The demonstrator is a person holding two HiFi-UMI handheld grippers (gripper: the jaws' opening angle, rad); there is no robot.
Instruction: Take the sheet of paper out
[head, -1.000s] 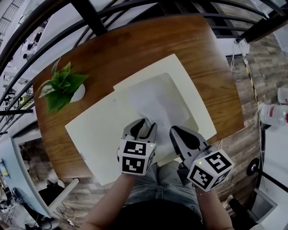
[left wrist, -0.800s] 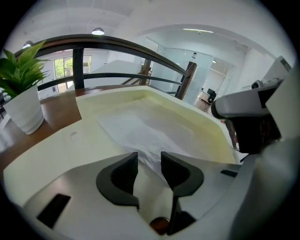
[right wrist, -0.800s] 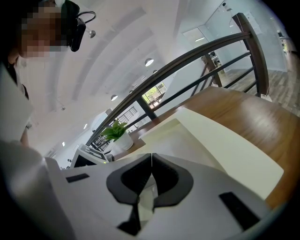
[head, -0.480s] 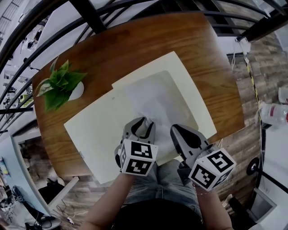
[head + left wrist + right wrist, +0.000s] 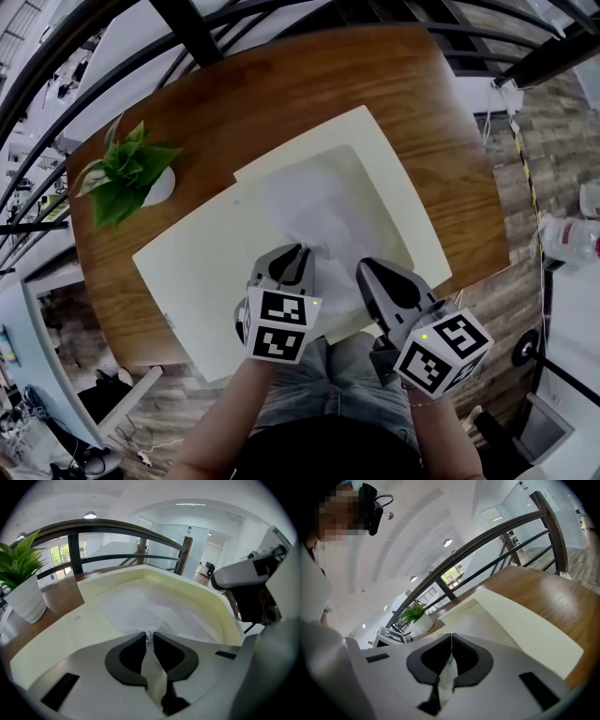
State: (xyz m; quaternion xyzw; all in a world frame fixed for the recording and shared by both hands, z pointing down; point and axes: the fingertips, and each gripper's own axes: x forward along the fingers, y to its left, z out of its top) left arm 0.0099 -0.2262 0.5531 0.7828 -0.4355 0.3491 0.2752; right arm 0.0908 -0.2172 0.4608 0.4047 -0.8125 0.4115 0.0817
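Observation:
A crumpled white sheet of paper (image 5: 319, 211) lies in the shallow hollow of a cream folder (image 5: 202, 272) spread on the wooden table (image 5: 281, 94). My left gripper (image 5: 302, 251) is at the sheet's near edge. Its jaws are closing, and in the left gripper view (image 5: 150, 637) a raised fold of the sheet (image 5: 154, 609) is pinched between the tips. To its right, my right gripper (image 5: 361, 268) also sits at the near edge. In the right gripper view (image 5: 451, 635) its jaws are together with a thin white strip of the sheet caught between them.
A potted green plant (image 5: 127, 173) in a white pot stands at the table's left, beyond the folder. A dark curved railing (image 5: 187, 37) runs past the table's far side. The table's near edge is just under both grippers, above the person's lap.
The left gripper's jaws have drawn together over the sheet's near edge, and it has rolled slightly. Neither hand has shifted place.

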